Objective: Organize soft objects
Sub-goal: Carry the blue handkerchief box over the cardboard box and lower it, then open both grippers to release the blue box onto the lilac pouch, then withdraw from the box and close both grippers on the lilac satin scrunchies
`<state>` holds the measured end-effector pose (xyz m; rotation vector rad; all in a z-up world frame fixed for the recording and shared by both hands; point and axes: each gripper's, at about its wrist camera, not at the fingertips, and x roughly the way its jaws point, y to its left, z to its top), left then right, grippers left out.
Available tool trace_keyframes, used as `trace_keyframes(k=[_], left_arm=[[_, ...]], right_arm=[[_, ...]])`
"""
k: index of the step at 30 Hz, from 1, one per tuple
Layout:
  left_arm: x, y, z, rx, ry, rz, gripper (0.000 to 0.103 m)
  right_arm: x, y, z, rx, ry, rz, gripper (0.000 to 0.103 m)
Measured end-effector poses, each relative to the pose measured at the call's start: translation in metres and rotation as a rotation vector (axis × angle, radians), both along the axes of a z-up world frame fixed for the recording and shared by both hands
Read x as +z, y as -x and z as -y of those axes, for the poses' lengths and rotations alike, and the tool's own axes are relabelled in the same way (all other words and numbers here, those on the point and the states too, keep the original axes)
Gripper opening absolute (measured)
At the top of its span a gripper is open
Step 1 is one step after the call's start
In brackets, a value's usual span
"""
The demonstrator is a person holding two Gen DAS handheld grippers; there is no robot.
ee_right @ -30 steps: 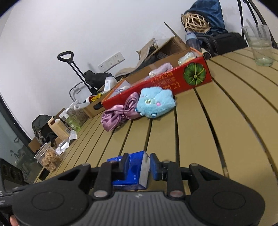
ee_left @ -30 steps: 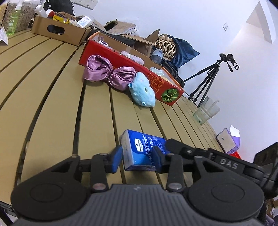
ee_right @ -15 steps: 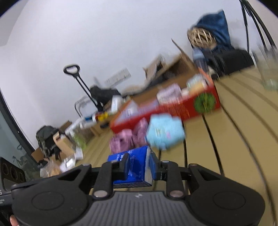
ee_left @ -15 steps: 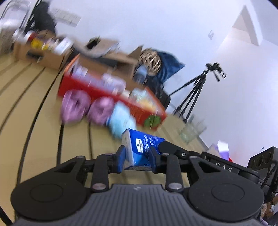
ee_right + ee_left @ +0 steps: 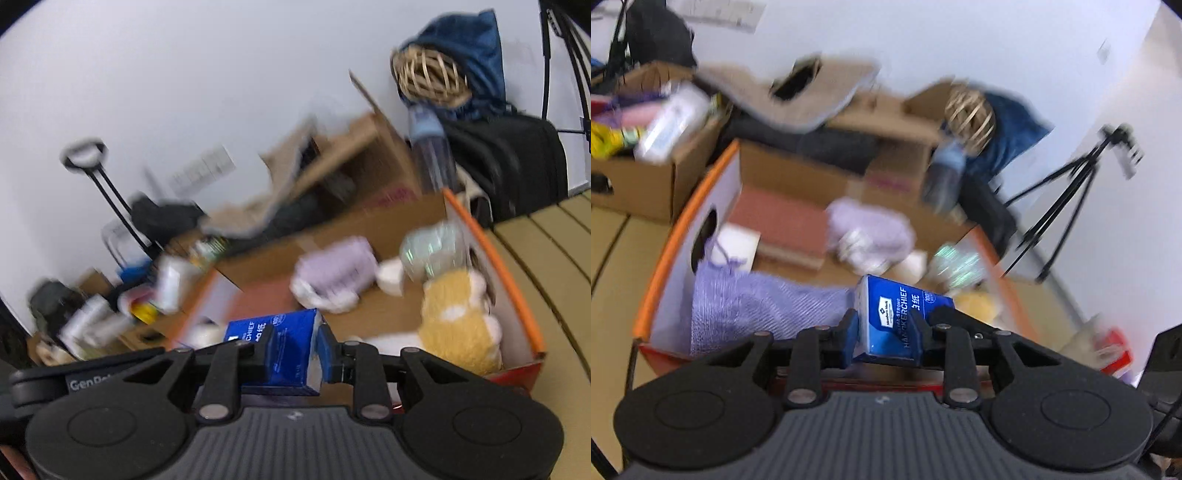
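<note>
Both grippers are shut on one blue handkerchief tissue pack [image 5: 899, 317], which also shows in the right wrist view [image 5: 277, 347]. My left gripper [image 5: 884, 326] and right gripper [image 5: 293, 349] hold it together above the open red and orange box [image 5: 683, 229] [image 5: 517, 295]. Inside the box lie a lavender cloth [image 5: 753, 306], a lilac plush [image 5: 871, 232] [image 5: 336, 273], a yellow plush [image 5: 458, 321] and a pale green item [image 5: 432, 251]. The view is motion-blurred.
A cardboard box [image 5: 646, 177] of clutter stands left of the red box. More cardboard boxes [image 5: 354, 166], a wicker ball [image 5: 969, 118], a blue bag [image 5: 472, 55] and a tripod [image 5: 1067, 206] are behind. Slatted table [image 5: 546, 251] lies to the right.
Both grippers lifted the tissue pack off the table and carried it forward over the red box. The purple bow and blue plush have left view.
</note>
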<state>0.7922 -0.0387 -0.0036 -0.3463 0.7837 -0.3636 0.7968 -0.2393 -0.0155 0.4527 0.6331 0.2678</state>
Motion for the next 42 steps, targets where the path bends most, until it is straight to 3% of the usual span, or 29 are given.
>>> trace_keyframes(k=[2, 4, 7, 12, 15, 22, 28, 33, 35, 42], left_arm=[[-0.01, -0.004, 0.007, -0.027, -0.07, 0.018, 0.029], [-0.013, -0.005, 0.013, -0.044, -0.091, 0.026, 0.03], [-0.014, -0.011, 0.013, -0.041, -0.083, 0.004, 0.035], [0.002, 0.008, 0.007, -0.06, -0.087, 0.052, 0.059], [0.025, 0.035, 0.001, -0.086, -0.094, 0.106, 0.059], [0.083, 0.112, -0.023, -0.045, -0.181, 0.229, 0.059], [0.109, 0.201, -0.045, 0.007, -0.236, 0.325, 0.059], [0.097, 0.289, -0.056, 0.086, -0.285, 0.426, 0.063], [0.086, 0.322, -0.061, 0.106, -0.27, 0.425, 0.063], [0.048, 0.414, -0.069, 0.13, -0.223, 0.397, 0.065]], right_arm=[[-0.016, -0.008, -0.007, -0.001, 0.061, -0.033, 0.017], [-0.02, -0.007, -0.014, -0.005, 0.134, -0.001, 0.015], [-0.02, -0.008, -0.015, -0.011, 0.14, -0.001, 0.014], [-0.009, 0.006, -0.002, -0.013, 0.117, 0.028, 0.015], [0.011, 0.022, 0.008, -0.012, 0.108, 0.066, 0.015], [0.072, 0.081, 0.029, 0.004, 0.106, 0.169, 0.021], [0.105, 0.155, 0.033, 0.086, 0.116, 0.233, 0.031], [0.104, 0.234, 0.024, 0.142, 0.151, 0.284, 0.04], [0.098, 0.264, 0.018, 0.159, 0.168, 0.288, 0.045], [0.062, 0.36, -0.008, 0.205, 0.215, 0.258, 0.05]])
